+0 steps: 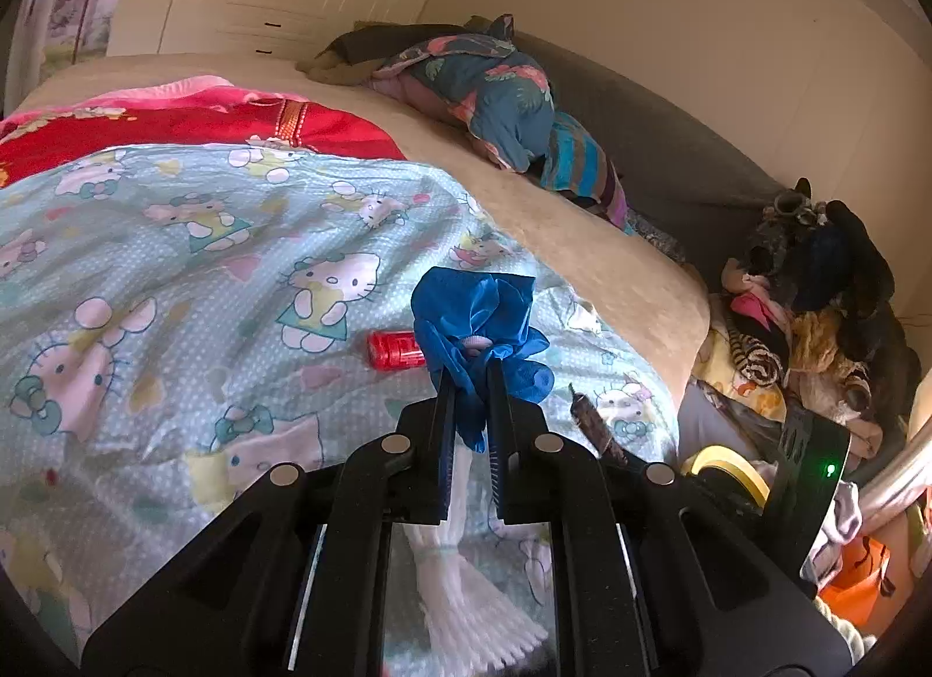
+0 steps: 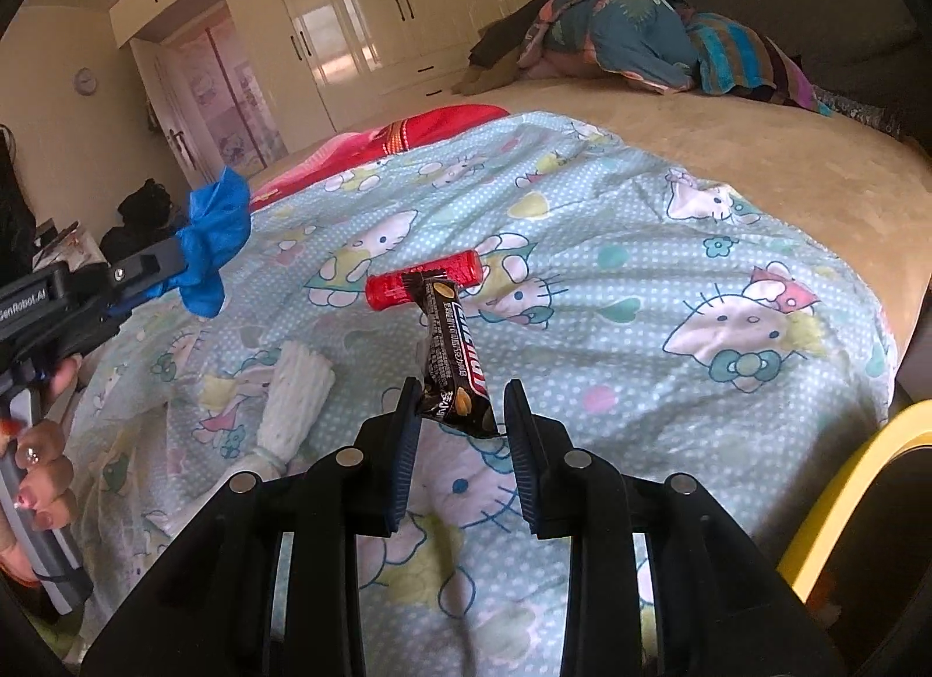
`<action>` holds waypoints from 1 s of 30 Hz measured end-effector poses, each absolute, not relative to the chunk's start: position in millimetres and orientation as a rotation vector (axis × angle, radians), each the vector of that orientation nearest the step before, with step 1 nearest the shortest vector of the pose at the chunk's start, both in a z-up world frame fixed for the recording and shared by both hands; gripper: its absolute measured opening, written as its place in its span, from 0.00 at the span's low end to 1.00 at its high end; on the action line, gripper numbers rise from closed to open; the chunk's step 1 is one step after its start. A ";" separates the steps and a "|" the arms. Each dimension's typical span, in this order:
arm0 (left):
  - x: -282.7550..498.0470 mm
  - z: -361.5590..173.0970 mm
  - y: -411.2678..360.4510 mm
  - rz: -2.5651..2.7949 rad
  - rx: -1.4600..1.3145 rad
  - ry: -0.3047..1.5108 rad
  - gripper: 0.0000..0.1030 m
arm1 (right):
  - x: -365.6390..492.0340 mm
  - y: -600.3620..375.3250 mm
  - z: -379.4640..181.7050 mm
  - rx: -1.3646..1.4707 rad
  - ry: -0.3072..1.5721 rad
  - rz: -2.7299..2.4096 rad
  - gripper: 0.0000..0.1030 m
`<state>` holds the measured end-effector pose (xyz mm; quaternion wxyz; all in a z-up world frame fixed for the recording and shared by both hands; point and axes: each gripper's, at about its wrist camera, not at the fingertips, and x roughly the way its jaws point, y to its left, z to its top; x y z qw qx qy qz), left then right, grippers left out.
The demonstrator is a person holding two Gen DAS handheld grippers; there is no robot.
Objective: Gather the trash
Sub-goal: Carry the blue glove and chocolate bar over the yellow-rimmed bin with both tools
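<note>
My left gripper (image 1: 472, 365) is shut on a crumpled blue plastic glove (image 1: 475, 321) and holds it above the Hello Kitty quilt (image 1: 175, 269). It also shows in the right wrist view (image 2: 212, 246) at the left, with the glove. My right gripper (image 2: 463, 385) is open, its fingers on either side of the near end of a dark snack wrapper (image 2: 454, 356). A red plastic wrapper (image 2: 425, 278) lies just behind the snack wrapper and shows in the left wrist view (image 1: 396, 349). A white foam net sleeve (image 2: 291, 403) lies on the quilt to the left.
A yellow bin rim (image 2: 844, 490) is at the right of the bed. A beige bedspread (image 2: 699, 129) carries folded clothes (image 2: 629, 24) at the back. A heap of clothes and toys (image 1: 804, 316) lies beside the bed. Wardrobes (image 2: 361, 18) stand behind.
</note>
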<state>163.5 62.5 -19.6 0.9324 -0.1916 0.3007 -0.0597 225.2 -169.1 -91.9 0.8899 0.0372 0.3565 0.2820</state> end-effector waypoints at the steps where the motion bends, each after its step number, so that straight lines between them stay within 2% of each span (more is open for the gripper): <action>1: 161.1 -18.6 61.9 -0.123 -0.386 0.613 0.06 | 222.3 -169.6 -89.3 0.078 0.736 0.587 0.27; 30: 119.0 14.3 -4.1 -0.289 -0.294 0.577 0.06 | 167.8 -244.3 -50.9 0.102 0.667 0.481 0.27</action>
